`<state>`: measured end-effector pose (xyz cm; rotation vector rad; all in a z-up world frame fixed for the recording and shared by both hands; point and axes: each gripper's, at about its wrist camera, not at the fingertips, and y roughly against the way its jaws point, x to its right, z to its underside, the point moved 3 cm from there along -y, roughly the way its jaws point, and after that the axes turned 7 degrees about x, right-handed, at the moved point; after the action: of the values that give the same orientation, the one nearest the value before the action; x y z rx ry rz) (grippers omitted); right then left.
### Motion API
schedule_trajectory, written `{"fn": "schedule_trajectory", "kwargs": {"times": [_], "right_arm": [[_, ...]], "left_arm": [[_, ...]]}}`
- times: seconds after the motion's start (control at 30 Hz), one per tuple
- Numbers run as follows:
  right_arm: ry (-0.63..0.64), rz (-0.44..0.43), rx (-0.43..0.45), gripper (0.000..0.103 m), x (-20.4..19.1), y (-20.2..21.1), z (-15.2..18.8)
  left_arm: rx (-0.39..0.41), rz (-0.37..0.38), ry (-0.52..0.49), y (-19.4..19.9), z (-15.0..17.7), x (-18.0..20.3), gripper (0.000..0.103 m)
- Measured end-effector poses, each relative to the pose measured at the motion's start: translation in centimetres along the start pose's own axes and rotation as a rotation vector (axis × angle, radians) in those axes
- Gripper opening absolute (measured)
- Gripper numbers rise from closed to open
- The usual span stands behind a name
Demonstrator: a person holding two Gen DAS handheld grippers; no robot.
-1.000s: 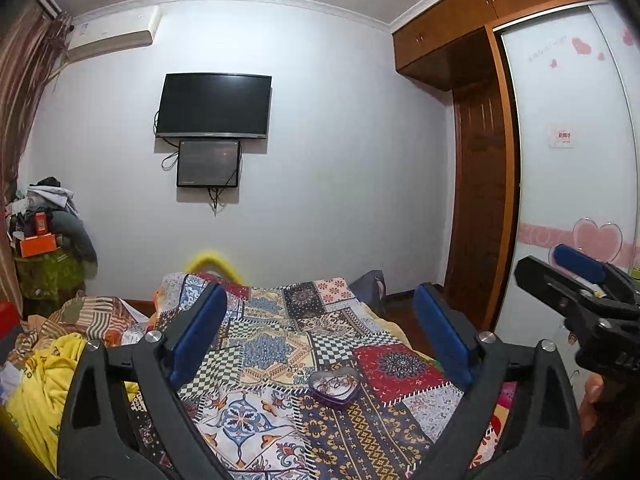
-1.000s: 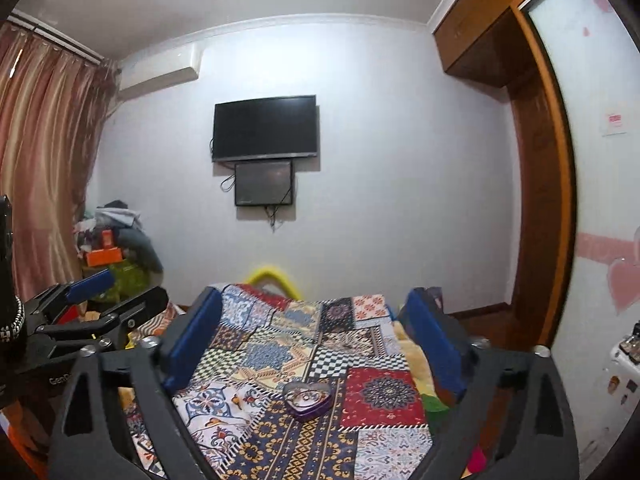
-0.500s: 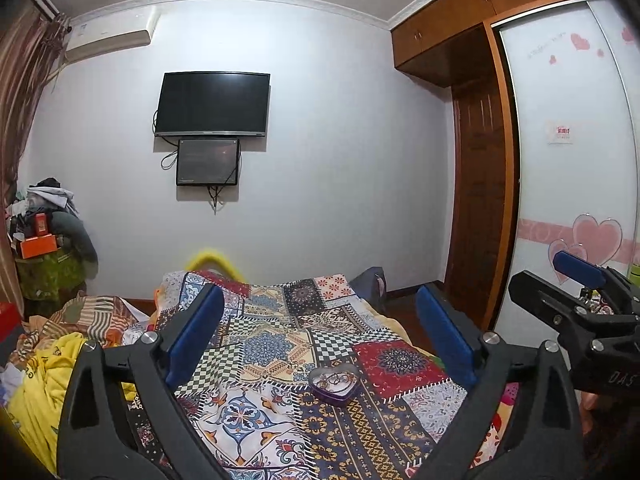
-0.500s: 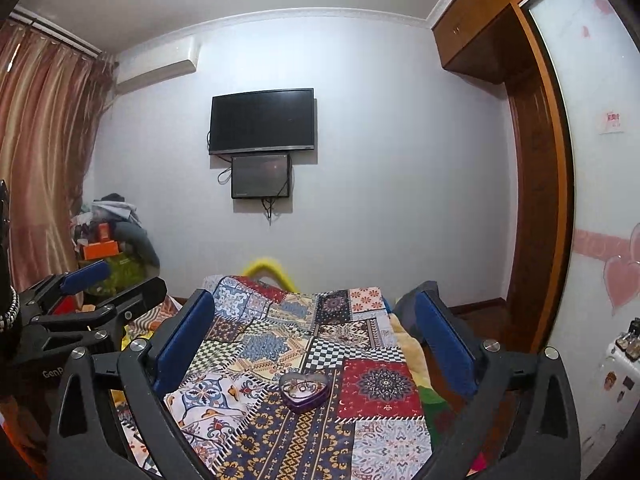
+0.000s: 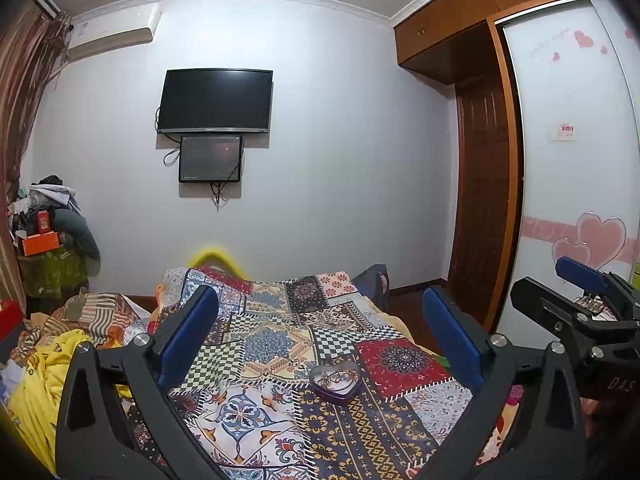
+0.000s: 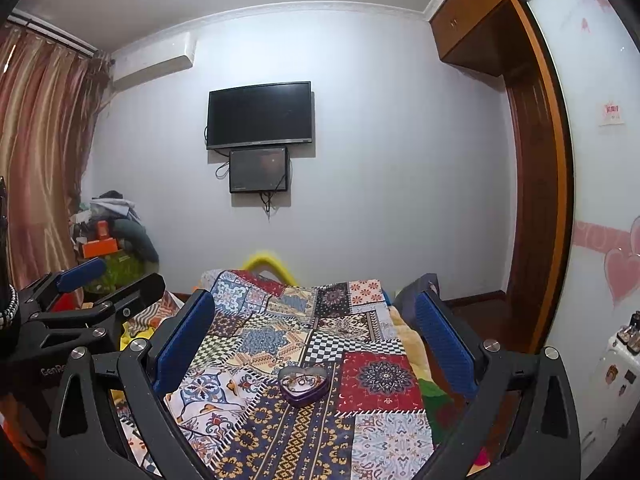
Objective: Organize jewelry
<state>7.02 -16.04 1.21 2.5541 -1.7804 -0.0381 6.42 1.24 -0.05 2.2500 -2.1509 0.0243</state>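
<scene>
A purple heart-shaped tin (image 5: pixel 335 382) with several small jewelry pieces inside lies open on the patchwork bedspread (image 5: pixel 280 344). It also shows in the right wrist view (image 6: pixel 303 385). My left gripper (image 5: pixel 320 332) is open and empty, held above the bed short of the tin. My right gripper (image 6: pixel 310 332) is open and empty too, at about the same distance. Each gripper shows at the edge of the other's view: the right one (image 5: pixel 576 308) and the left one (image 6: pixel 92 292).
Yellow and striped bedding (image 5: pixel 48 356) is heaped at the bed's left. A cluttered stand (image 5: pixel 44 248) sits in the left corner. A wardrobe with heart decals (image 5: pixel 572 200) lines the right. A TV (image 5: pixel 216 101) hangs on the far wall.
Both grippers have tilted up and eased back slightly, so the tin sits a little lower in both views. Both jaws stay open.
</scene>
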Motion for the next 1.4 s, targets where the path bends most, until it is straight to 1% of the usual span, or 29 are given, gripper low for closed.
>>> {"fn": "schedule_trajectory", "kwargs": {"times": [0.67, 1.07, 1.4], "right_arm": [[-0.012, 0.010, -0.017, 0.100, 0.54, 0.19, -0.05], [-0.014, 0.009, -0.010, 0.100, 0.56, 0.55, -0.34], [-0.015, 0.007, 0.000, 0.100, 0.57, 0.63, -0.49]], "left_arm": [[-0.014, 0.019, 0.029, -0.24, 0.15, 0.28, 0.103], [-0.028, 0.029, 0.052, -0.13, 0.00, -0.02, 0.103], [-0.026, 0.038, 0.051, 0.14, -0.06, 0.07, 0.103]]}}
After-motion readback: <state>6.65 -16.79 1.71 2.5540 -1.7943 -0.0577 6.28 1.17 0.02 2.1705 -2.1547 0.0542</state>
